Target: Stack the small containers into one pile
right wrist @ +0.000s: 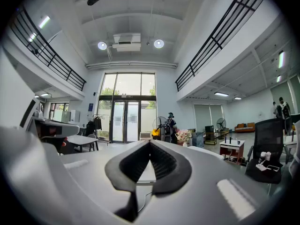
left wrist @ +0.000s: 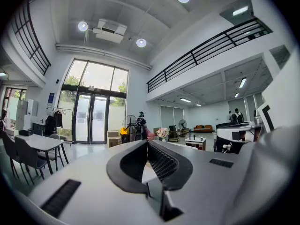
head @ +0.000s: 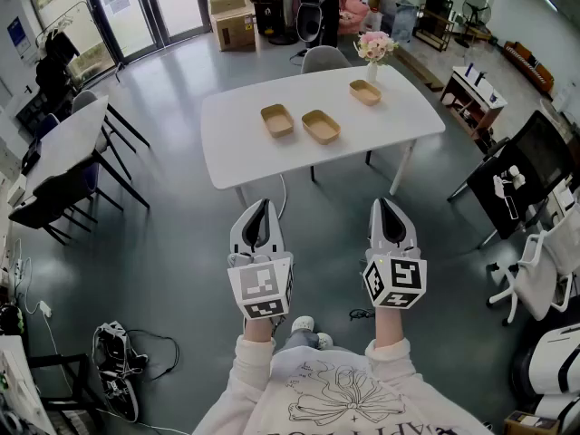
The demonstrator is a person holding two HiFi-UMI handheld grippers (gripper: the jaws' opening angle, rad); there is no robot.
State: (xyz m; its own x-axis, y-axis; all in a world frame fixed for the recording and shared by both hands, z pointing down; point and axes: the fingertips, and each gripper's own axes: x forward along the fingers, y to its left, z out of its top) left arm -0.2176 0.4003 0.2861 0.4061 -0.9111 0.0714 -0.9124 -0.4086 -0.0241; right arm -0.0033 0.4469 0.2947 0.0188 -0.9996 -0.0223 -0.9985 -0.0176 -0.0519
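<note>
Three small containers sit open side up on the white table (head: 236, 143), well ahead of both grippers and apart from one another. The left container (head: 277, 120) lies ahead of the left gripper (head: 262, 205) and a little to its right, its long axis running nearly straight away from the gripper. The middle container (head: 321, 126) is just beside it, ahead of the gap between the two grippers, and its long axis slants from near right to far left. The right container (head: 365, 91) lies farther off, roughly in line with the right gripper (head: 386, 203), near the table's far edge and close to a vase of flowers (head: 374, 51). Its long axis also slants, lying more across than away.

Both grippers are held level, side by side and short of the table's near edge, pointing toward it. In the left gripper view the dark ribbed pads of the left gripper (left wrist: 147, 142) meet at their tips with nothing between them. The right gripper (right wrist: 150, 142) stands the same way in its own view, jaws together and empty. A grey chair (head: 323, 58) stands beyond the table's far edge.
</note>
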